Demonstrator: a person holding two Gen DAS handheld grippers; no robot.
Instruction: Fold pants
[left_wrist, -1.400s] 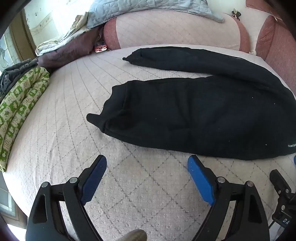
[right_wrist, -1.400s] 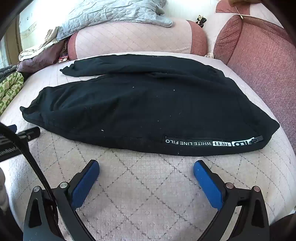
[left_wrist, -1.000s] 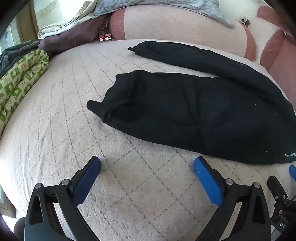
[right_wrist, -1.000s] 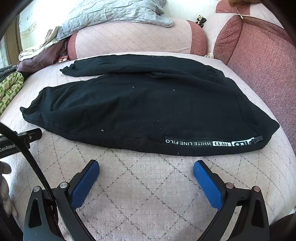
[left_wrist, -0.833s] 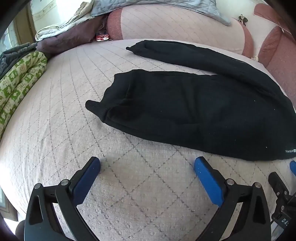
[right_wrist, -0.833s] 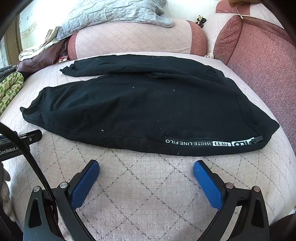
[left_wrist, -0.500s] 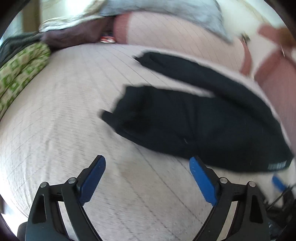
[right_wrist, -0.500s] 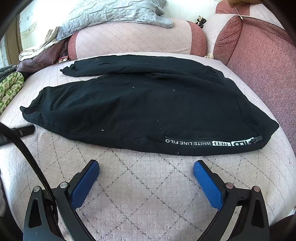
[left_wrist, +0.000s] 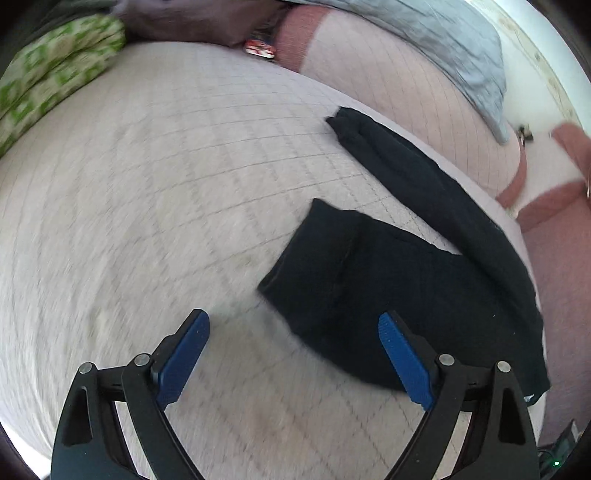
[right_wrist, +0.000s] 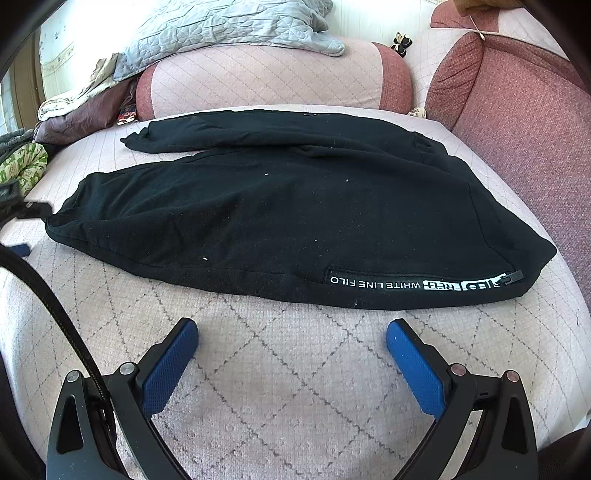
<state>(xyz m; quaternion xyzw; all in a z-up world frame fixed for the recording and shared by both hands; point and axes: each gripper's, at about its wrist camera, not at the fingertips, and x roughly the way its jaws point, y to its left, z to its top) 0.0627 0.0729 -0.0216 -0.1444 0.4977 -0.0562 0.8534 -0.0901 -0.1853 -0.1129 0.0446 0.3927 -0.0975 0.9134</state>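
Note:
Black pants (right_wrist: 295, 218) lie spread flat on the pink quilted bed, legs pointing left, waist at the right with a white-lettered strip (right_wrist: 424, 285) on the near edge. My right gripper (right_wrist: 291, 343) is open and empty, just short of that near edge. In the left wrist view the pants (left_wrist: 399, 295) lie at the right, the two legs apart. My left gripper (left_wrist: 293, 336) is open and empty, close to the near leg's cuff (left_wrist: 291, 277), its right finger over the cloth. This view is blurred.
A pink bolster (right_wrist: 266, 74) with a grey quilt (right_wrist: 221, 26) on it lies along the back. A red cushioned wall (right_wrist: 524, 110) rises at the right. A green patterned roll (left_wrist: 55, 74) and piled clothes (right_wrist: 81, 107) sit at the left.
My left gripper has swung left and moved toward the leg cuffs, so the pants shifted to the right of its view. My right gripper has stayed still.

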